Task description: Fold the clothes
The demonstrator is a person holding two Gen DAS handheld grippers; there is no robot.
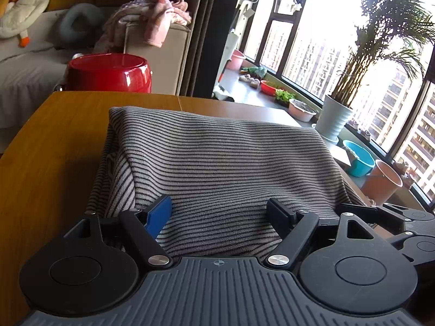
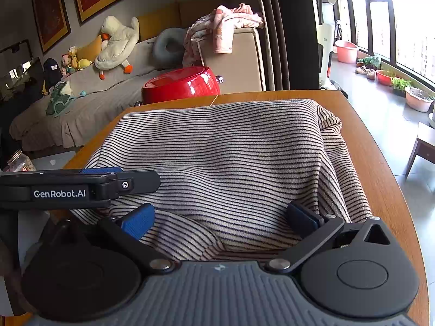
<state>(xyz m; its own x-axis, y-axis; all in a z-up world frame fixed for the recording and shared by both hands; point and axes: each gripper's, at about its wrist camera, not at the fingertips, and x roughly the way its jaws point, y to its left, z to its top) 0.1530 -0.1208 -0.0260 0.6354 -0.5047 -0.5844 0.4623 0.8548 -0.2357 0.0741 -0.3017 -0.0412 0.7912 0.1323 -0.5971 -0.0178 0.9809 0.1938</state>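
Observation:
A beige garment with thin dark stripes [image 1: 217,157] [image 2: 231,149] lies folded in a thick block on the wooden table [image 1: 54,149] [image 2: 380,163]. My left gripper [image 1: 218,212] hovers over the garment's near edge, its jaws wide apart and no pad pressing the cloth. My right gripper [image 2: 220,218] stands beside it over the same near edge, also open, with a raised fold of cloth lying loose between its blue pads [image 2: 138,221]. The left gripper's housing [image 2: 62,193] shows at the left of the right wrist view.
Behind the table's far edge stands a glossy red round tub [image 1: 108,73] [image 2: 182,84]. Beyond it, a sofa holds a plush duck [image 2: 117,43], and pink clothes [image 1: 163,16] hang over the sofa's arm. To the right, potted plants and basins [image 1: 359,160] line the window.

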